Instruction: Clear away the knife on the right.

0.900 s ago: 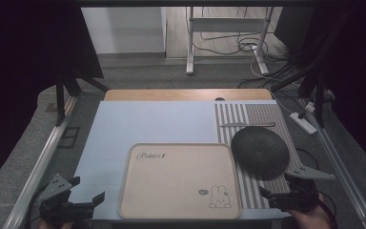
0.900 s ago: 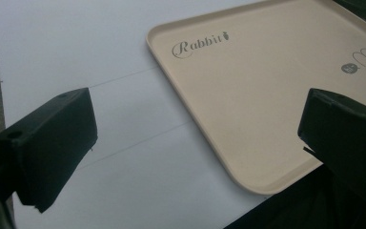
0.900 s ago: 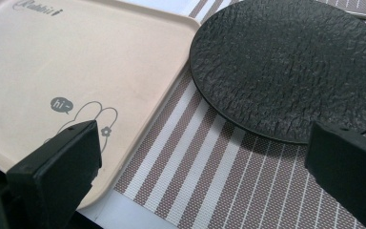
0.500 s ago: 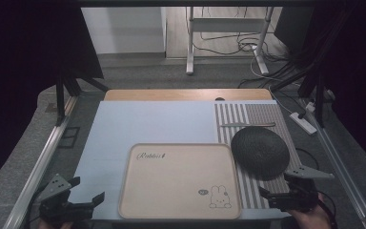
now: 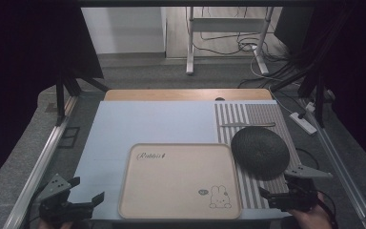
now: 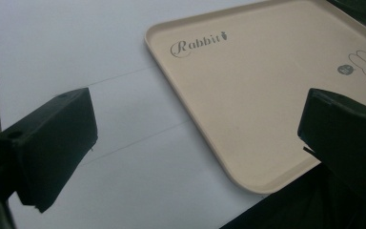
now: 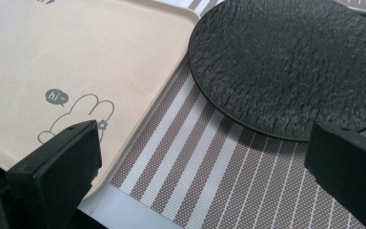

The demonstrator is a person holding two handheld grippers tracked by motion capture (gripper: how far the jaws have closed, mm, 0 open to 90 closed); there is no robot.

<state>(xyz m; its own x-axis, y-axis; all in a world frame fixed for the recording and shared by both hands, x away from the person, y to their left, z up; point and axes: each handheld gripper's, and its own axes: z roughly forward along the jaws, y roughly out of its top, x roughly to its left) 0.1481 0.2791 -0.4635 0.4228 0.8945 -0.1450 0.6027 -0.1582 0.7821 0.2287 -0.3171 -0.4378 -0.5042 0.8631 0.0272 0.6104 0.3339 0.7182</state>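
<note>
From above, nothing is seen to have shifted since 0.9 s ago: both grippers, left gripper (image 5: 78,199) and right gripper (image 5: 281,191), wait wide apart and empty, so work is judged unstarted. Left gripper view: "Rabbit" is read on the beige tray (image 6: 248,95). Right gripper view: "hi~" is printed beside a rabbit drawing; the black plate (image 7: 290,62) lies on the striped mat (image 7: 209,162), touching the tray.

Beige rectangular plastic tray (image 5: 180,181): smooth, matt. Round black plate (image 5: 260,152): rough, pebbled, faint sheen. Grey-and-white striped woven placemat (image 5: 259,117): fine mesh texture. Pale blue table sheet (image 5: 152,125): smooth, matt. Black gripper jaws: matt plastic.
</note>
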